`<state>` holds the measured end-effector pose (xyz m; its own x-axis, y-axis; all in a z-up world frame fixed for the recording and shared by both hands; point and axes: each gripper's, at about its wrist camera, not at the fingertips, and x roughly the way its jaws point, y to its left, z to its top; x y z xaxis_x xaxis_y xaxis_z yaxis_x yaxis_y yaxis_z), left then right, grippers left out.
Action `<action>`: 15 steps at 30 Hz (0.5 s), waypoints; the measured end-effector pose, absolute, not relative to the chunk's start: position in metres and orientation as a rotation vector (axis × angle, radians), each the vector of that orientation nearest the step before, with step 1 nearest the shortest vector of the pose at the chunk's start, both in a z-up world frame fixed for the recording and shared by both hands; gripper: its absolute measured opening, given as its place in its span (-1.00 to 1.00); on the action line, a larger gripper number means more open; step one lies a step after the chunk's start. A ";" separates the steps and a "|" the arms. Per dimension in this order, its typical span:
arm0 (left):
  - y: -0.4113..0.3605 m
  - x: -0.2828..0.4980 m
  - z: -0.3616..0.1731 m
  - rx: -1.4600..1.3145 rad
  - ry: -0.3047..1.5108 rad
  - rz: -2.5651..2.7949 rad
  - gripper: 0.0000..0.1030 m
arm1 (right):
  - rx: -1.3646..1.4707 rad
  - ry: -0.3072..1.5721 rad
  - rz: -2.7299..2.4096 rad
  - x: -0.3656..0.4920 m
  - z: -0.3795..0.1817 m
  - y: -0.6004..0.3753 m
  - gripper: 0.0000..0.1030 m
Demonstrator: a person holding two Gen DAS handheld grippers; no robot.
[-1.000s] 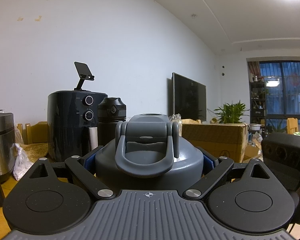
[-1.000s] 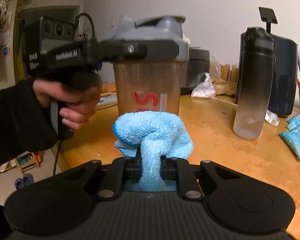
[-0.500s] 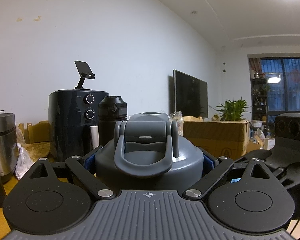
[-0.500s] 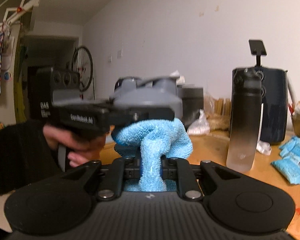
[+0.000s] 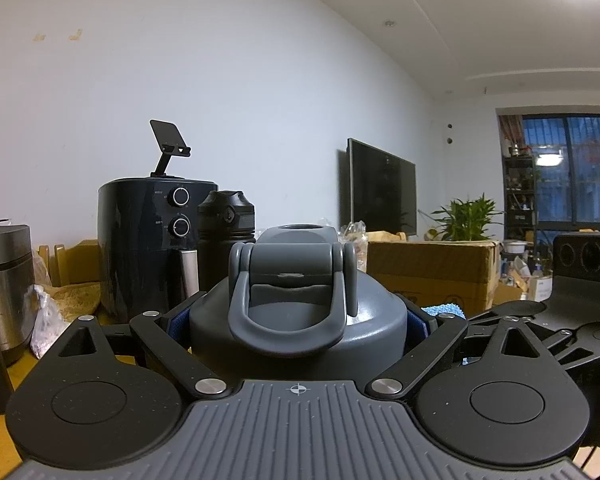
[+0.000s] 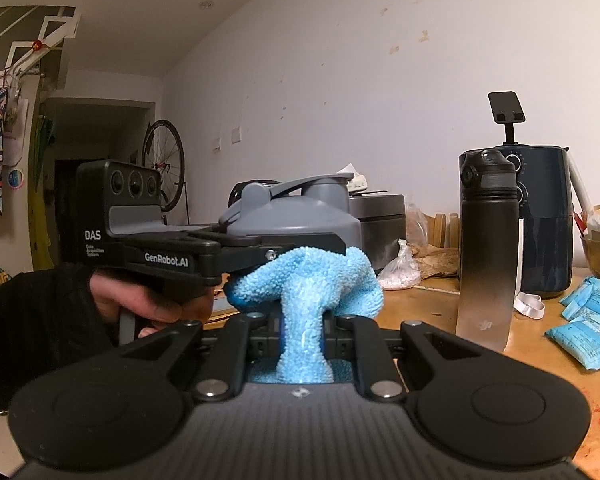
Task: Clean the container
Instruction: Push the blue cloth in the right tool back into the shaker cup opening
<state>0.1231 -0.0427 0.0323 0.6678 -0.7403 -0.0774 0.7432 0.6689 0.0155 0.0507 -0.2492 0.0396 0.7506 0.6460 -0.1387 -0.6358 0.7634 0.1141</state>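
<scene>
The right gripper (image 6: 302, 330) has its fingers clenched tight on a bunched blue cloth (image 6: 308, 284), whose fluffy top presses up against the underside of the left gripper (image 6: 300, 246) and the grey lid above it. That left gripper, held by a hand (image 6: 148, 304) in a dark sleeve (image 6: 32, 320), has its fingers (image 5: 416, 322) clamped on either side of the shaker container (image 5: 296, 320) just below its grey lid; the container's flip cap and carry loop face the left wrist camera, and a corner of the blue cloth peeks out at its right side. The container's body below the lid is hidden in both views. Beyond, on the wooden table (image 6: 428, 304), a tall black bottle (image 6: 486, 248) with a clear lower part stands upright, with blue packets (image 6: 588, 320) lying to its right. Behind the bottle is a dark air fryer (image 6: 544, 220) carrying a phone stand (image 6: 507, 110), and farther left a steel appliance (image 6: 380, 224) beside a white bag (image 6: 400, 270).
</scene>
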 end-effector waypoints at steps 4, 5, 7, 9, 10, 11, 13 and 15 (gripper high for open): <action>-0.043 0.123 0.032 0.047 0.066 -0.837 0.85 | 0.063 0.175 0.702 0.053 0.039 -0.249 -0.82; -0.043 0.123 0.032 0.047 0.065 -0.837 0.85 | 0.062 0.176 0.703 0.053 0.039 -0.249 -0.82; -0.042 0.123 0.032 0.047 0.064 -0.837 0.85 | 0.061 0.177 0.703 0.053 0.038 -0.249 -0.82; -0.042 0.123 0.032 0.047 0.063 -0.837 0.85 | 0.060 0.178 0.702 0.052 0.037 -0.250 -0.81; -0.042 0.123 0.032 0.047 0.063 -0.837 0.85 | 0.059 0.179 0.702 0.052 0.037 -0.250 -0.81; -0.042 0.123 0.032 0.047 0.062 -0.837 0.85 | 0.058 0.179 0.701 0.052 0.037 -0.250 -0.81; -0.042 0.123 0.032 0.047 0.062 -0.837 0.85 | 0.057 0.182 0.700 0.051 0.035 -0.251 -0.81; -0.042 0.123 0.032 0.047 0.062 -0.837 0.85 | 0.058 0.186 0.697 0.049 0.033 -0.253 -0.81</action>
